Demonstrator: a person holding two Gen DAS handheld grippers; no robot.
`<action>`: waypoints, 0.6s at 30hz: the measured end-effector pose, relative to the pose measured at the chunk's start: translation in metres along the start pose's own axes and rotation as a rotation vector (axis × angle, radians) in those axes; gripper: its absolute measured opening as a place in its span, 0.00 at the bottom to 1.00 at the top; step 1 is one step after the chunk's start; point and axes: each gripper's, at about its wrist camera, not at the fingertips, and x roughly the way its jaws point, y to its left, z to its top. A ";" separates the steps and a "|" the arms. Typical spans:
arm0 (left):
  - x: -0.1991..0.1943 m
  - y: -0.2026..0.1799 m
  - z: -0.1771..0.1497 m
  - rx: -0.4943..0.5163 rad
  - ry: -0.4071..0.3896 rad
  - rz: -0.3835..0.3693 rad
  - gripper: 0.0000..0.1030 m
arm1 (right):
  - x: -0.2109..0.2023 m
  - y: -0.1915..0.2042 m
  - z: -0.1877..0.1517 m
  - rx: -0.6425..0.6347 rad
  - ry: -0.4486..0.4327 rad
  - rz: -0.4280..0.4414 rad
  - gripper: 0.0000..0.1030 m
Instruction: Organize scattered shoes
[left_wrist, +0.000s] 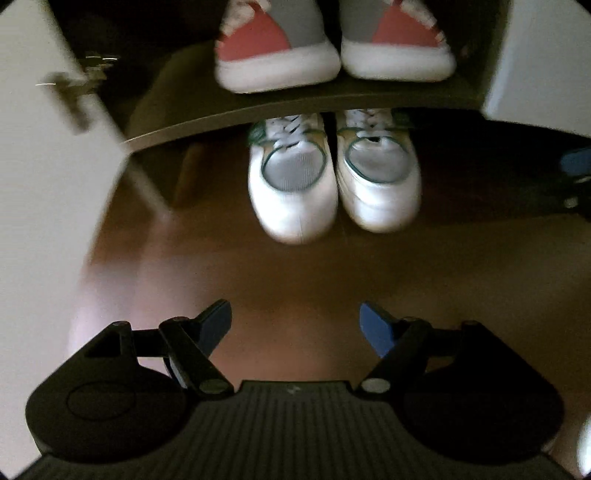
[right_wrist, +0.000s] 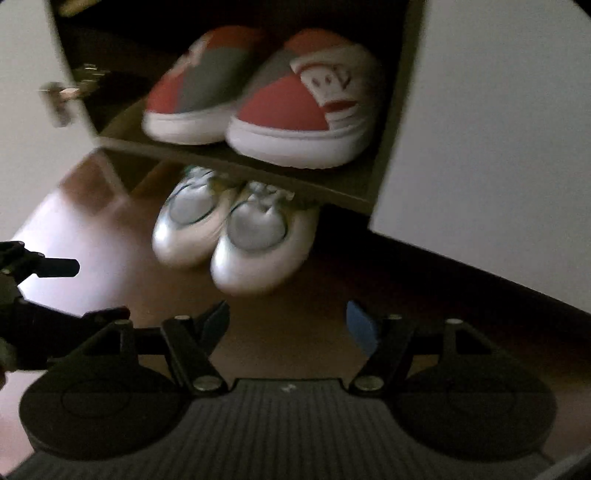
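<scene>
Gaping wide, both tools (left_wrist: 295, 332) (right_wrist: 288, 328) hold nothing, clear of sneakers (left_wrist: 332, 177).

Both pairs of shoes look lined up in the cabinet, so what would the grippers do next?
Probably push the white shoes further in: their toes stick out past the shelf, while the red pair sits fully on it. Both the left gripper and right gripper are open and empty.

Dim room, light patchy. Reddish-brown wood floor (left_wrist: 332, 280) w/ pale glare on left near side. Dark open cabinet far side; dark shelf board (left_wrist: 295, 99) across it, interior nearly black. White door panel (left_wrist: 33, 147) at left w/ metal hinge (left_wrist: 74, 88); white panel (right_wrist: 498, 129) at right.
</scene>
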 end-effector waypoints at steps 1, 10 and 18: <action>-0.032 -0.001 0.006 -0.009 0.009 0.002 0.77 | -0.043 -0.002 0.006 -0.024 0.024 0.012 0.71; -0.380 0.020 0.069 -0.172 -0.007 0.046 0.88 | -0.343 0.034 0.092 -0.107 -0.138 0.022 0.96; -0.585 0.062 0.041 -0.127 -0.153 0.120 0.95 | -0.548 0.094 0.079 0.184 -0.321 -0.124 0.99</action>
